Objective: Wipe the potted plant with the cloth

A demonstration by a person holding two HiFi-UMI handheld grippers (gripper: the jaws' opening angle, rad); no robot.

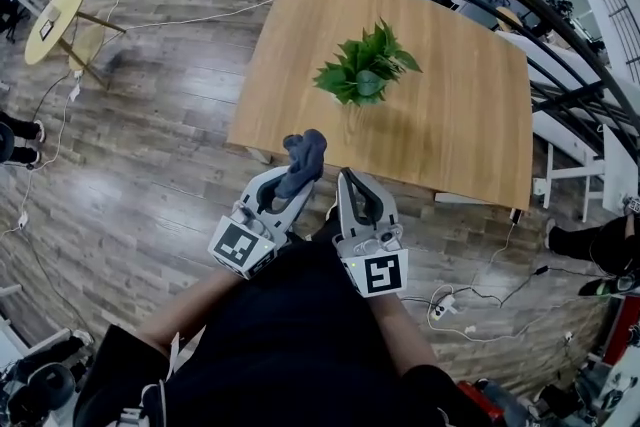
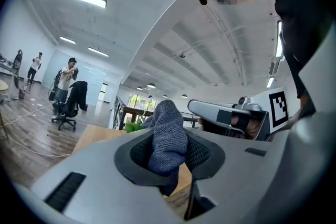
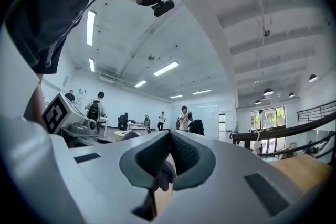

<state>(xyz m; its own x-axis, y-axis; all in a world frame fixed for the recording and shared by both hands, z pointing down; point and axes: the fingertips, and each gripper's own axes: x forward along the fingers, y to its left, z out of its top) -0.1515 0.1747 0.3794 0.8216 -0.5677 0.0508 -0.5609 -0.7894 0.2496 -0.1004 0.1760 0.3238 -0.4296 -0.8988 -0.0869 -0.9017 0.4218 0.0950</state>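
One grey cloth (image 1: 304, 155) is clamped in the left gripper (image 1: 292, 179), its bunched end sticking up past the jaws. Just beside it, the right gripper (image 1: 349, 179) has its jaws pressed together, empty. Potted plant (image 1: 364, 68) stands mid wooden table (image 1: 470, 120), well apart from both.
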